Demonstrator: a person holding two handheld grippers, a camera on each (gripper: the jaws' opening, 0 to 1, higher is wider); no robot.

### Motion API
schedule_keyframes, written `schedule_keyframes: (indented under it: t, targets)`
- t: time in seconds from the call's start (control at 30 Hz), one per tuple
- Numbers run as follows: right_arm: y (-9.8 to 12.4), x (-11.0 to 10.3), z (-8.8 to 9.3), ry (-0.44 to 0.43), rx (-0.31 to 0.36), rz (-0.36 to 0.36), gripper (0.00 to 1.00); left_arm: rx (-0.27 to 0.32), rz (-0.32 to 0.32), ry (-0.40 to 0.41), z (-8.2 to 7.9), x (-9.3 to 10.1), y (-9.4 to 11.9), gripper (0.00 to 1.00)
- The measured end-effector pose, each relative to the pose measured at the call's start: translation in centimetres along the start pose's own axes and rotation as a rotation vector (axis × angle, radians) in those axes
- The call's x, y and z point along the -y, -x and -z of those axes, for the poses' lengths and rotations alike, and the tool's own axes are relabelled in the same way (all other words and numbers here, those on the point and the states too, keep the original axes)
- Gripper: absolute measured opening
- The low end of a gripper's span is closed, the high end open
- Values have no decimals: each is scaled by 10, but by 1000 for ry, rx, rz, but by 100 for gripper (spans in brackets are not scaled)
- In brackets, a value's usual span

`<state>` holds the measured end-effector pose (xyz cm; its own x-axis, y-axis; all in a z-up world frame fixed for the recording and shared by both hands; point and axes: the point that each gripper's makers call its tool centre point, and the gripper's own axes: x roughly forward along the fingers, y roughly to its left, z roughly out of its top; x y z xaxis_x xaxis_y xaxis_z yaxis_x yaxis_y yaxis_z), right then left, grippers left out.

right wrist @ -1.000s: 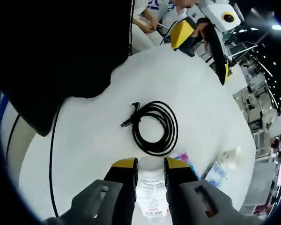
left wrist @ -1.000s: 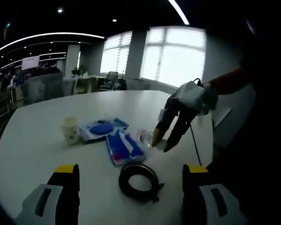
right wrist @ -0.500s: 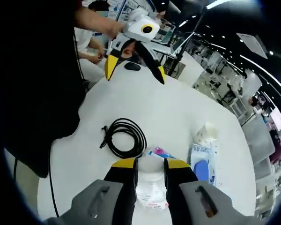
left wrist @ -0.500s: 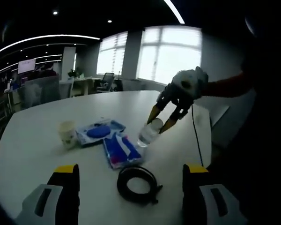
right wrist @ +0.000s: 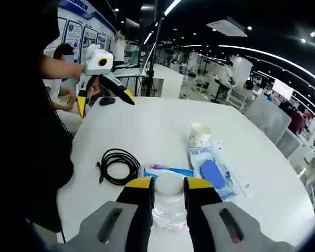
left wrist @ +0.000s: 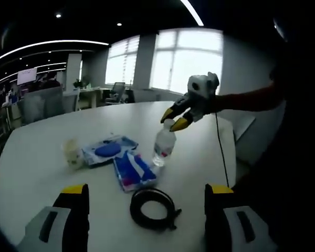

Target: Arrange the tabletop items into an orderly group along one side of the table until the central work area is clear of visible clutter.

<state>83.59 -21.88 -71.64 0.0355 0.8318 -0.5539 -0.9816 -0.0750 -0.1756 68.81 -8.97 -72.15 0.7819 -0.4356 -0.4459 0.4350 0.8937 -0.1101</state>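
1. My right gripper (right wrist: pixel 168 185) has its jaws closed tight on the neck of the bottle (right wrist: pixel 168 210), one yellow tip on each side of the cap.
2. In the left gripper view, the bottle (left wrist: pixel 164 143) stands upright on the white counter (left wrist: pixel 37 157), with my right gripper (left wrist: pixel 174 118) on its top.
3. My left gripper (left wrist: pixel 147 190) has its jaws wide apart and holds nothing. It is up above the near edge of the counter.
4. In the right gripper view, my left gripper (right wrist: pixel 106 97) is over the far side of the counter (right wrist: pixel 157 123), jaws spread.
5. Just past my left jaws lies a black cable (left wrist: pixel 153 208), wound in a loop.
6. Beyond the cable is a blue and pink pack (left wrist: pixel 134 170), close beside the bottle.
7. Next to that is a flat clear packet (left wrist: pixel 108 149) with a blue oval inside.
8. A paper cup (left wrist: pixel 72 153) stands near the packet, on the side away from the bottle.
9. All these things sit close together in the middle of the counter.
10. Desks, chairs and big windows are in the room behind.
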Motion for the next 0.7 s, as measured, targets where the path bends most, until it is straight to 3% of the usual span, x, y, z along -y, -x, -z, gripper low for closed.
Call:
schedule_keyframes:
  t: [0.23, 0.7]
  targets:
    - [7, 13, 4, -108, 19, 49, 17, 0, 11, -9, -2, 4, -3, 89]
    - [21, 29, 20, -143, 8, 112, 18, 8, 25, -25, -8, 7, -8, 89]
